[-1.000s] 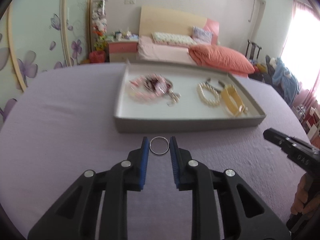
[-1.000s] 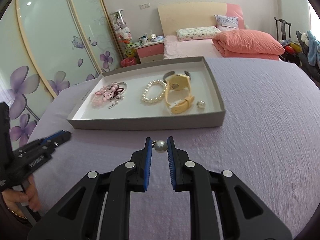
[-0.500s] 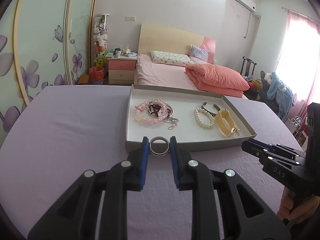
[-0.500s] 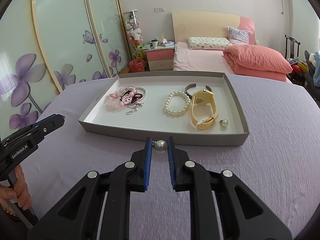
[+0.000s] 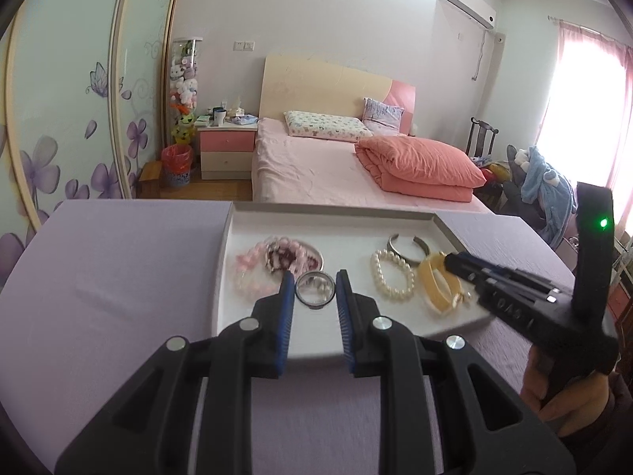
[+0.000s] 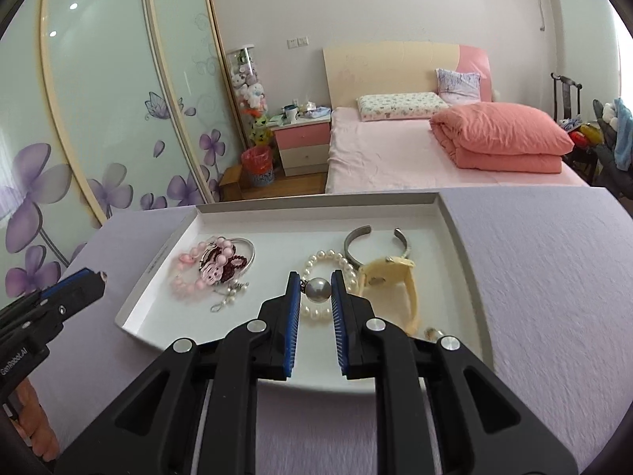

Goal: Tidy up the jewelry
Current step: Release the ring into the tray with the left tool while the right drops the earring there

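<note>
While the tray (image 6: 467,261) sat below, the left gripper (image 5: 315,292) pinched a thin silver ring (image 5: 315,295). The right gripper (image 6: 317,291) clamped a glossy grey pearl earring (image 6: 319,290).

Bare white floor along the tray's (image 6: 467,277) near and left edges lies open; bracelets (image 6: 328,277) crowd its centre, the right gripper (image 5: 451,263) blocking the frame's right.
</note>
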A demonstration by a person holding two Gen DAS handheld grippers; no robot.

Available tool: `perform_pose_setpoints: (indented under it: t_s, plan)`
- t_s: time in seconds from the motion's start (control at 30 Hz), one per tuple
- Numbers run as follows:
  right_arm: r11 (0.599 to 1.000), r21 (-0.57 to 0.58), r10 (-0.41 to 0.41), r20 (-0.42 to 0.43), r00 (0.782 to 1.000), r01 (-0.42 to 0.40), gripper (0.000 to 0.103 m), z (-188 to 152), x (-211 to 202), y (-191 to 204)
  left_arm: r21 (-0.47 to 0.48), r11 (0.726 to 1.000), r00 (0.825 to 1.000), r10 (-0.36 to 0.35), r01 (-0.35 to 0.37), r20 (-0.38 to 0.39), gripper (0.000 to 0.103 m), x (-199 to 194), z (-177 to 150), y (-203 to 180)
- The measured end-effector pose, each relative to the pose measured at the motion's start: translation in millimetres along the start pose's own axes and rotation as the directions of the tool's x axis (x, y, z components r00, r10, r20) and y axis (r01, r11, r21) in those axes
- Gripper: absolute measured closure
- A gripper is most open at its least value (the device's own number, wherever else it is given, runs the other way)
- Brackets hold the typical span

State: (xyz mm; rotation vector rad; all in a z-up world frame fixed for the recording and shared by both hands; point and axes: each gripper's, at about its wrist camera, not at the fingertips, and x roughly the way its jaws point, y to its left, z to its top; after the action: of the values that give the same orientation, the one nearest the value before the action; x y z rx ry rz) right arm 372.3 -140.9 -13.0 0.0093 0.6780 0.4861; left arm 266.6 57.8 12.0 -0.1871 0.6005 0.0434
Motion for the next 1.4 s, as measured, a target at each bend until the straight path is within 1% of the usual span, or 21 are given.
perform_pose_setpoints:
  t_s: [0.27, 0.37, 0.43, 0.5, 0.63, 0.7, 0.77, 0.83, 0.9, 1.0, 1.13, 1.4]
  plan:
    - [1.0, -0.027, -0.015, -0.01, 1.0, 0.015, 0.086, 2, 18, 1, 0.004, 1.0, 1.0, -0.001, 0.001, -0.017, 0.082, 31, 11, -1]
    - [0.999, -0.031, -0.018, -0.009, 1.0, 0.018, 0.084, 2, 20, 1, 0.0, 1.0, 1.0, -0.003, 0.003, -0.024, 0.081, 39, 12, -2]
    - [0.999, -0.03, -0.014, -0.006, 1.0, 0.014, 0.077, 1, 19, 1, -0.001, 1.0, 1.0, -0.002, 0.002, -0.03, 0.081, 44, 11, -1]
    - [0.999, -0.03, -0.014, -0.007, 1.0, 0.013, 0.063, 1, 18, 0, -0.001, 1.0, 0.999, -0.002, 0.002, -0.038, 0.082, 48, 9, -2]
    - [0.999, -0.037, -0.017, -0.019, 1.0, 0.016, 0.06, -1, 13, -1, -0.003, 1.0, 0.999, -0.009, 0.008, -0.048, 0.081, 55, 9, -1]
    - [0.999, -0.044, -0.027, -0.024, 0.999, 0.026, 0.049, -4, 8, -3, -0.005, 1.0, 0.998, -0.013, 0.012, -0.054, 0.081, 59, 11, -1]
    - [0.998, -0.047, -0.038, -0.024, 0.999, 0.036, 0.041, -7, 2, -6, -0.006, 1.0, 0.998, -0.02, 0.019, -0.062, 0.082, 65, 12, -2]
    - [0.997, -0.051, -0.055, -0.008, 0.998, 0.055, 0.035, -12, -6, -9, -0.009, 1.0, 0.997, -0.028, 0.027, -0.069, 0.081, 70, 12, -2]
    - [0.996, -0.054, -0.073, 0.019, 0.997, 0.074, 0.025, -15, -13, -12, -0.011, 0.999, 0.996, -0.036, 0.035, -0.078, 0.081, 76, 11, -3]
    - [0.996, -0.051, -0.075, 0.064, 0.995, 0.078, 0.019, -18, -20, -14, -0.014, 0.999, 0.995, -0.044, 0.043, -0.088, 0.081, 85, 9, -8]
    - [0.996, -0.057, -0.068, 0.086, 0.994, 0.073, 0.018, -18, -21, -12, -0.004, 0.999, 0.994, -0.04, 0.04, -0.101, 0.081, 96, 6, -14]
    - [0.998, -0.031, -0.053, 0.075, 0.996, 0.055, 0.017, -18, -19, -20, -0.01, 1.0, 0.993, -0.022, 0.021, -0.112, 0.081, 108, 6, -16]
